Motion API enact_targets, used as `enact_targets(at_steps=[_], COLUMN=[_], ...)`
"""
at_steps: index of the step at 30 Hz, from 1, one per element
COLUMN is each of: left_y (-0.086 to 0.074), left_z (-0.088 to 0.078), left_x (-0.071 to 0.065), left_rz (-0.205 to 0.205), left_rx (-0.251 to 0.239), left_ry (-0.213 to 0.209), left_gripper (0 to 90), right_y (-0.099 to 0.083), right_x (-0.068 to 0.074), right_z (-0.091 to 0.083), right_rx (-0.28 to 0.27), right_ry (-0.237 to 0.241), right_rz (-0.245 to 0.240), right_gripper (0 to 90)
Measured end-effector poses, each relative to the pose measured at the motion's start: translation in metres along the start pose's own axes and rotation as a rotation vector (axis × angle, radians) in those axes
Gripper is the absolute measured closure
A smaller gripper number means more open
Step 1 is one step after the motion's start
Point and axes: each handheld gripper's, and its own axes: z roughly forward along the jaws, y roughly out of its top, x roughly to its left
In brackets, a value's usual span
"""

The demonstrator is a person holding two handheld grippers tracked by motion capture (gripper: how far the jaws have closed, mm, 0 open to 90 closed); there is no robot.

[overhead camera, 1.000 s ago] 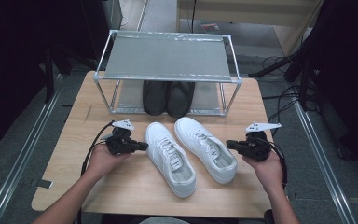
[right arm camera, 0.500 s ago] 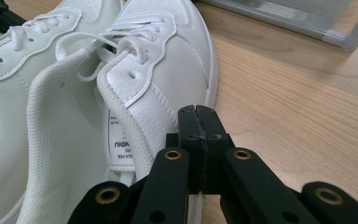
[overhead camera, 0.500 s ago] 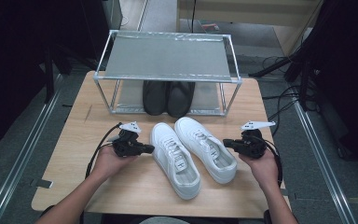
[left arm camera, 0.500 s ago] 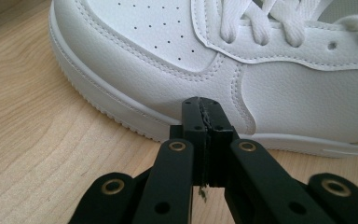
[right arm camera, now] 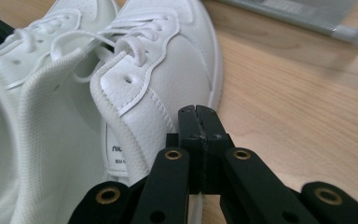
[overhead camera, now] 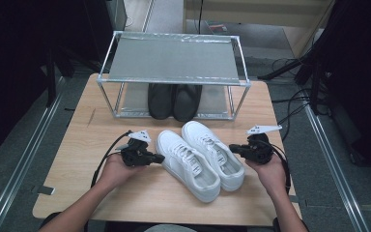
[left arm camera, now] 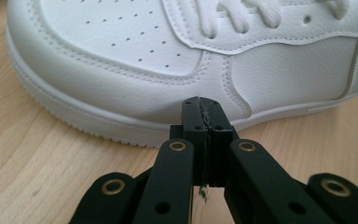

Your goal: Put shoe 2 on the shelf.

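Observation:
Two white sneakers lie side by side on the wooden table [overhead camera: 77,145], toes toward the rack: the left sneaker [overhead camera: 187,164] and the right sneaker [overhead camera: 213,152]. My left gripper [overhead camera: 160,157] is shut with nothing in it, its tip at the left sneaker's outer side near the toe. In the left gripper view the shut jaws point at the sneaker's sole edge [left arm camera: 121,130]. My right gripper [overhead camera: 233,149] is shut and empty beside the right sneaker's outer side. In the right gripper view its shut jaws sit close to that shoe's collar [right arm camera: 135,107].
A metal shoe rack [overhead camera: 174,60] with a grey mesh top stands at the table's far side. A pair of black shoes [overhead camera: 174,100] sits on its lower level. Cables [overhead camera: 294,104] run over the floor at the right.
My left gripper slid rightward up to the left sneaker's side. The sneakers shifted slightly toward the right. My right gripper stayed almost in place.

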Motion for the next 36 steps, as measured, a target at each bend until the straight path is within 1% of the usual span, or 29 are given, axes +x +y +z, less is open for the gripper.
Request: enact_targets(at_steps=[1,2,3,4,6,7,8,9,10,12,13,14,15,16,17,18,19,20,21,22,23,24,25,26,28,31,32,36], left_y=[0.001,0.001,0.001,0.001,0.001,0.0,0.0,0.001,0.001,0.001,0.001,0.001,0.0,0.0,0.0,0.0,0.0,0.0,0.0,0.0,0.0,0.0,0.0,-0.001,-0.001,-0.001,-0.001,-0.001], left_z=[0.0,0.0,0.0,0.0,0.0,-0.001,-0.001,-0.001,-0.001,-0.002,-0.004,-0.005,-0.006,-0.006,-0.007,-0.008,-0.008,-0.008,-0.009,-0.01,-0.011,-0.011,-0.012,-0.013,-0.013,-0.013,-0.011,-0.01], left_x=[-0.001,0.0,0.0,0.0,0.0,0.0,0.0,0.0,0.0,0.0,0.001,0.003,0.004,0.004,0.004,0.005,0.005,0.005,0.005,0.005,0.005,0.005,0.006,0.007,0.008,0.009,0.009,0.009], left_rz=[0.01,0.004,0.001,0.005,0.005,0.005,0.005,0.004,0.004,-0.002,-0.004,-0.02,-0.024,-0.024,-0.025,-0.033,-0.033,-0.033,-0.033,-0.029,-0.035,-0.035,-0.036,-0.038,-0.042,-0.051,-0.05,-0.047], left_rx=[0.004,0.0,-0.001,0.001,0.001,0.0,0.0,0.001,0.001,0.002,0.004,-0.003,-0.009,-0.009,-0.01,-0.013,-0.013,-0.013,-0.014,-0.017,-0.023,-0.023,-0.025,-0.022,-0.028,-0.021,-0.018,-0.011], left_ry=[0.001,-0.013,-0.017,-0.014,-0.014,-0.015,-0.015,-0.016,-0.018,-0.014,-0.011,-0.008,-0.006,-0.006,-0.002,-0.004,-0.004,-0.005,-0.005,-0.004,-0.005,-0.005,-0.003,0.0,-0.002,-0.003,-0.004,-0.005], left_gripper=[90.0,90.0,90.0,90.0,90.0,90.0,89.8,89.8,89.4,88.8,88.2,88.1,88.0,87.8,87.8,87.0,86.5,86.2,86.2,86.2,86.3,86.3,86.3,86.2,86.2,85.6,85.0,84.5], right_y=[0.0,0.0,0.0,0.0,0.001,0.002,0.003,0.003,0.005,0.007,0.008,0.009,0.009,0.009,0.009,0.007,0.007,0.006,0.006,0.006,0.005,0.005,0.004,0.004,0.004,0.004,0.003,0.003], right_x=[0.0,0.001,0.001,0.001,0.001,0.002,0.004,0.004,0.007,0.015,0.024,0.028,0.032,0.032,0.037,0.046,0.046,0.053,0.053,0.056,0.06,0.06,0.063,0.063,0.063,0.064,0.064,0.064], right_z=[0.0,0.0,0.0,-0.001,-0.003,-0.009,-0.012,-0.012,-0.015,-0.021,-0.025,-0.025,-0.025,-0.025,-0.024,-0.02,-0.02,-0.018,-0.018,-0.019,-0.02,-0.02,-0.018,-0.018,-0.018,-0.017,-0.017,-0.015], right_rx=[0.0,-0.002,-0.005,-0.009,-0.014,-0.047,-0.061,-0.061,-0.073,-0.093,-0.104,-0.106,-0.104,-0.104,-0.094,-0.072,-0.072,-0.063,-0.063,-0.063,-0.058,-0.058,-0.04,-0.037,-0.039,-0.037,-0.038,-0.041], right_ry=[0.0,-0.005,-0.011,-0.021,-0.024,-0.003,0.009,0.009,0.02,0.036,0.055,0.073,0.088,0.088,0.096,0.107,0.107,0.114,0.114,0.116,0.118,0.118,0.094,0.087,0.091,0.087,0.076,0.073], right_rz=[0.0,-0.007,-0.009,-0.007,-0.008,-0.002,-0.003,-0.003,-0.01,-0.03,-0.05,-0.06,-0.072,-0.072,-0.089,-0.126,-0.126,-0.15,-0.15,-0.153,-0.168,-0.168,-0.183,-0.188,-0.186,-0.183,-0.192,-0.19], right_gripper=[90.0,90.0,90.0,90.0,90.0,90.0,90.0,90.0,90.0,90.0,90.0,90.0,90.0,90.0,90.0,90.0,90.0,90.0,90.0,90.0,90.0,90.0,90.0,90.0,90.0,90.0,90.0,90.0])
